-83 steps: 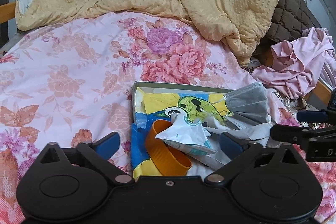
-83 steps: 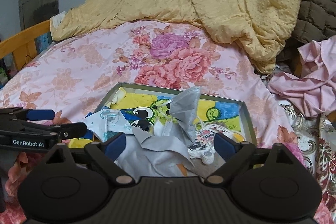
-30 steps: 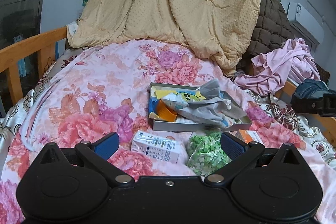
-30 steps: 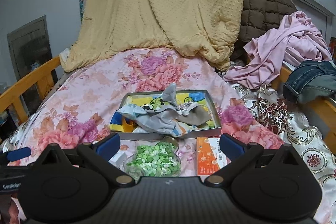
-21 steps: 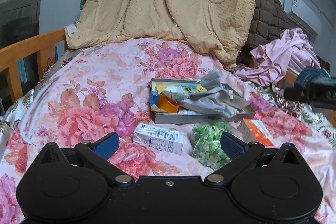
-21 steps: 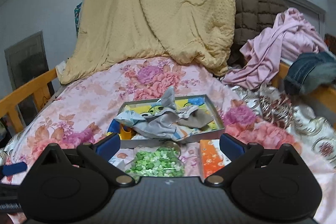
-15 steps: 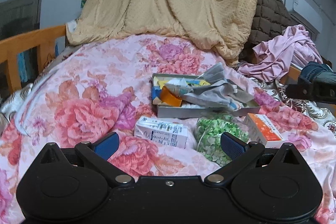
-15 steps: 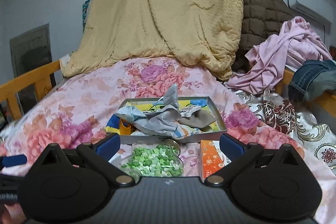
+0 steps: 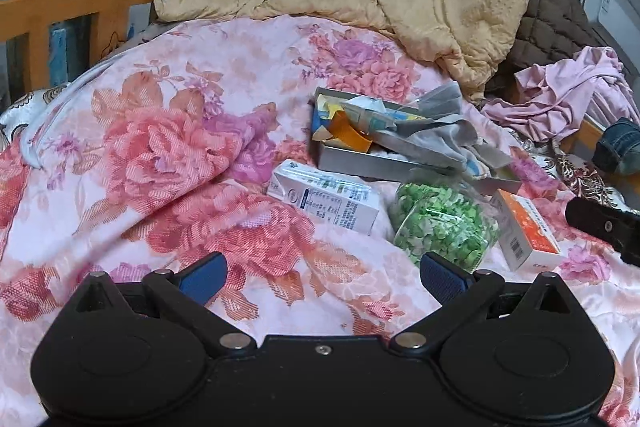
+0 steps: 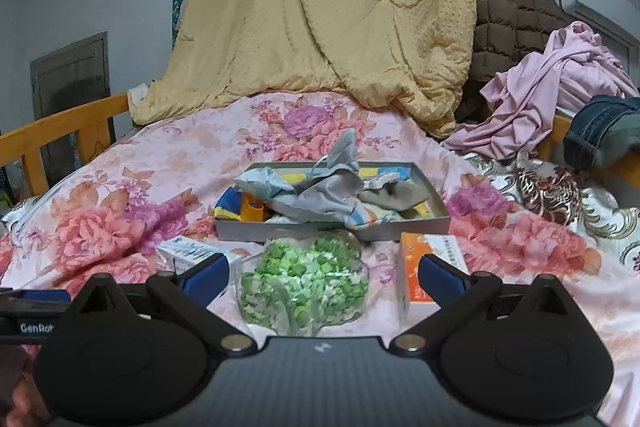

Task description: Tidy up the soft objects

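Note:
A grey tray lies on the floral bed, holding a grey face mask, grey cloth, a white packet and an orange cup. In front of it lie a white carton, a clear container of green bits and an orange box. My left gripper is open and empty above the bedspread. My right gripper is open and empty, just short of the green container.
A yellow quilt and brown quilted blanket pile at the bed's head. Pink clothing and jeans lie at the right. A wooden bed rail runs along the left. The right gripper's body shows in the left wrist view.
Both grippers have drawn back from the tray and lowered toward the bed. The carton, green container and orange box have come into view in front of the tray. Both stayed open.

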`<state>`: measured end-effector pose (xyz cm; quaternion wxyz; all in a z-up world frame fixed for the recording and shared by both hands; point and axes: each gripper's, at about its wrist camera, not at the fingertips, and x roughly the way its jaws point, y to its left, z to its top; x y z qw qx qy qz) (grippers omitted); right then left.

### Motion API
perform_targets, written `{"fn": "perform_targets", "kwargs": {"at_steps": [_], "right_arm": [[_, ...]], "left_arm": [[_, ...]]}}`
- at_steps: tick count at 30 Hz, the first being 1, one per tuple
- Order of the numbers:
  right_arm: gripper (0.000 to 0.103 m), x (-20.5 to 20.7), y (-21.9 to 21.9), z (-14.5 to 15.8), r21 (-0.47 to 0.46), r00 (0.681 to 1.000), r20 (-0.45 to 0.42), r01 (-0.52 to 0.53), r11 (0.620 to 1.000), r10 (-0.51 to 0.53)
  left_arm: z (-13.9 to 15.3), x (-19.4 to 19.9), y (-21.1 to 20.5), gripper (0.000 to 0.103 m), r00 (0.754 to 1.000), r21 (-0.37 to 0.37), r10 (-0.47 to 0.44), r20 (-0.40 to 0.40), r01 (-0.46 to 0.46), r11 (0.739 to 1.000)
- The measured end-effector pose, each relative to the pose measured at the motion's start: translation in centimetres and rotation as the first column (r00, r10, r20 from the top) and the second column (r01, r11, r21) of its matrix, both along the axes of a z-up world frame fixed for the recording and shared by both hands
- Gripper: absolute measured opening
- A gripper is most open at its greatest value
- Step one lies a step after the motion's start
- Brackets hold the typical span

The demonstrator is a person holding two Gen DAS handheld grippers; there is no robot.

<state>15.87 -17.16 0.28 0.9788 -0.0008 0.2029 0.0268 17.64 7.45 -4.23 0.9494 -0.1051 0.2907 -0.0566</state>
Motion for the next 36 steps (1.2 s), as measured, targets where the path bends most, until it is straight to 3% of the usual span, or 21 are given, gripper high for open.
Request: {"fn": "perform_targets", "kwargs": {"at_steps": [11,19,36], "right_arm": [[0.103,0.5,-0.6,-1.6,0.038,0.998,-0.044,0.051,0.998,-0.049],[0.103,0.5,-0.4,-2.6,0.020,0.996,-0.068,0.056,0.998,-0.054],[0.103,0.4,-0.1,-3.7,0.036,0.995,-0.084,0.058,0.998,-0.054]], "left_arm": [[-0.4,0.3,-0.4,0.102,0.999,0.049,-0.037,0.025,0.036,0.998],[-0.6,1.1,0.1,0.102,0.999,0.059,-0.040,-0.010,0.041,0.997],[-1.0,0.6,0.1,0.102,0.997,0.120,-0.047,0.053,0.041,0.992]]}}
